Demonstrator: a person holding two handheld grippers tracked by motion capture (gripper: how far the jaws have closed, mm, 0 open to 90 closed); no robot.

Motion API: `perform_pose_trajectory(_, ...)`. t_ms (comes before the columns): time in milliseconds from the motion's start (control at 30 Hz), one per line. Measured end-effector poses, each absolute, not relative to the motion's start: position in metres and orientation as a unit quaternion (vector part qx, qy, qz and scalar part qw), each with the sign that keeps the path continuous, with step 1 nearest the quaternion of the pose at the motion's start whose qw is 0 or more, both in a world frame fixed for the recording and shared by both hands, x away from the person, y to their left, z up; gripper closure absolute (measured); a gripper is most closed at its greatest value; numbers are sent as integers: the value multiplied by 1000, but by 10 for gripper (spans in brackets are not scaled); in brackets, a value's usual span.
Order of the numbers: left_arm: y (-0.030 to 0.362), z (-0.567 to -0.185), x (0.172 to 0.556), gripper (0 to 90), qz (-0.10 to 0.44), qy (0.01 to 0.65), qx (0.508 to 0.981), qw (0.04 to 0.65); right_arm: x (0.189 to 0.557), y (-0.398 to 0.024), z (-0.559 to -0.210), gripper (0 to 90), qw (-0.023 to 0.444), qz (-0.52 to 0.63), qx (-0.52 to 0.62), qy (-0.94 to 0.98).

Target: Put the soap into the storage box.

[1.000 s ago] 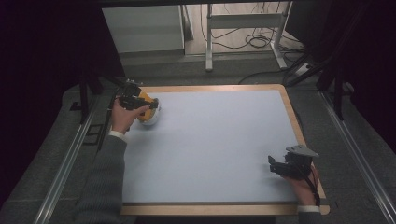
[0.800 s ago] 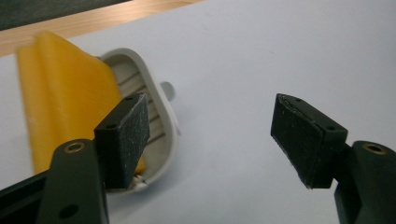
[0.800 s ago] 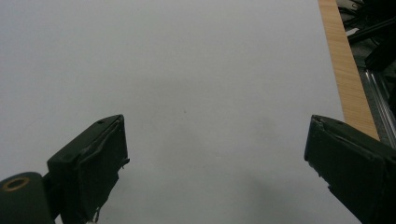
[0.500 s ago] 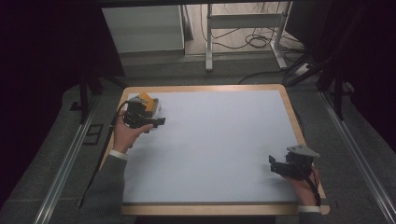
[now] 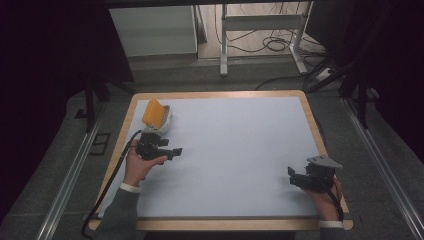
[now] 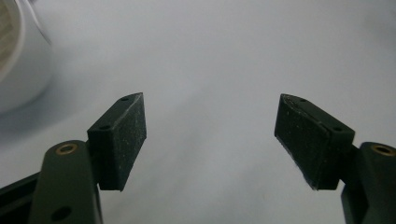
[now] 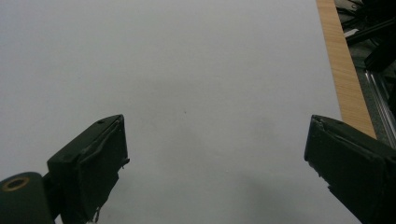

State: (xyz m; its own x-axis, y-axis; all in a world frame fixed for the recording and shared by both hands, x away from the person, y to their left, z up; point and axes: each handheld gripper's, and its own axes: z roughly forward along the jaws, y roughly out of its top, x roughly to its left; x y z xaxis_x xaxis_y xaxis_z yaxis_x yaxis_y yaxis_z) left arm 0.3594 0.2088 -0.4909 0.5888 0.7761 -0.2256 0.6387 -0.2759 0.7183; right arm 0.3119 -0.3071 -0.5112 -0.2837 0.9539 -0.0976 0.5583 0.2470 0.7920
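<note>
Table (image 5: pixel 225 150) with a pale sheet and a wooden rim carries everything here. Toward its far-left corner stands the task's thing — a white bowl (image 5: pixel 162 121) with a yellow sponge (image 5: pixel 152 112) propped upright inside it, leaning against the bowl's left wall. Just near of the bowl, and apart from it, the left gripper (image 5: pixel 175 151) lies low over the sheet in the person's left hand (image 5: pixel 137 167), its black jaws pointing right across the table. Seen from the left gripper view, the left gripper (image 6: pixel 210 135) has its jaws spread wide with bare sheet between them; they have just been opening, and nothing sits between the pads. A blurred curve of the white bowl (image 6: pixel 21 56) shows at the upper left of that view, off to the side of the jaws and not touched by them. Well apart, at the near-right corner of the table, the right gripper (image 5: pixel 292 176) rests in the person's right hand (image 5: pixel 327 197) — its grey three-cornered plate on top, its jaws pointing left. Along its own view the right gripper (image 7: pixel 217 158) is released, jaws standing wide over empty sheet, with the wooden rim (image 7: pixel 343 74) running past on the right.
</note>
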Motion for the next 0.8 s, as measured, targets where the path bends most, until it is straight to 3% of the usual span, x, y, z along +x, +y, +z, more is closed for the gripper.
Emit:
perform_pose_trajectory(267, 208, -512, 343, 258, 78, 448, 801, 390, 312, -305, -512, 61, 300, 329, 515, 733)
perform_pose_trajectory(800, 206, -514, 339, 246, 84, 450, 795, 397, 311, -307, -508, 61, 301, 339, 513, 729)
